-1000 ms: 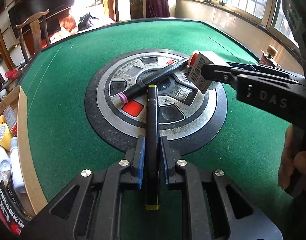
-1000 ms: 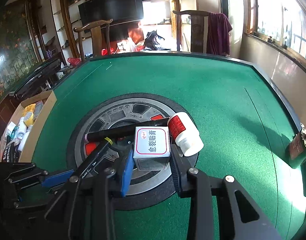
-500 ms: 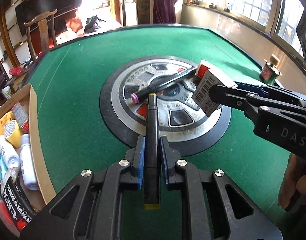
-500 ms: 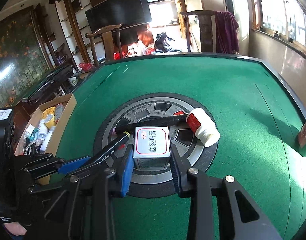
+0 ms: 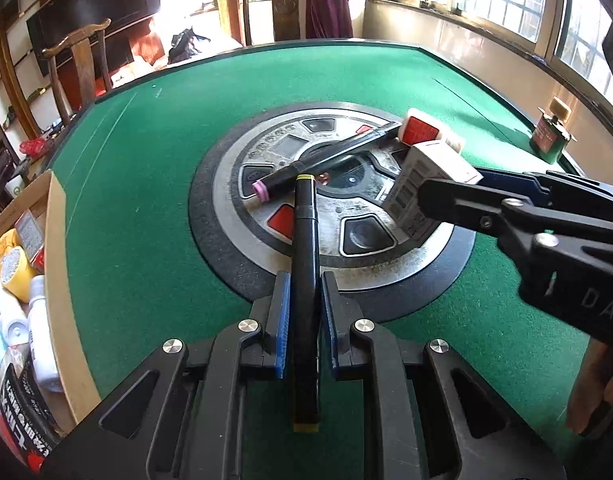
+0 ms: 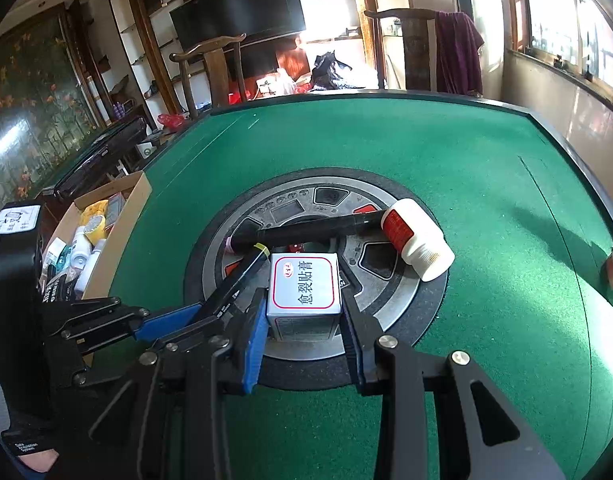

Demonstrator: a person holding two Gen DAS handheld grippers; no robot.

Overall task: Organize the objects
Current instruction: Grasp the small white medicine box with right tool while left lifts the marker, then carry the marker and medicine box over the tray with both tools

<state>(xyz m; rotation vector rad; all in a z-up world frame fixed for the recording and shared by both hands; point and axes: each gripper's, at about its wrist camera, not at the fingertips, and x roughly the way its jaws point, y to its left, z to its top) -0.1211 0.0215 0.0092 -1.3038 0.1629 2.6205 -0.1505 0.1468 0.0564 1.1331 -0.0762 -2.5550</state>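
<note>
In the left wrist view, the left tongs (image 5: 302, 300) pinch a black marker with yellow ends (image 5: 304, 264) above the near edge of the round metal hub (image 5: 346, 248) in the green desk (image 5: 146, 220). A pink-tipped marker (image 5: 326, 160) lies across that hub. In the right wrist view, the right tongs (image 6: 302, 320) clamp a small white box (image 6: 304, 284) over the hub's near side, with a white bottle (image 6: 418, 240) lying on the hub's right rim and a cardboard box (image 6: 118, 220) left of the hub.

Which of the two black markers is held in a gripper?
The yellow-capped marker, clamped lengthwise in the left gripper. The pink-capped marker lies loose on the round centre panel.
</note>
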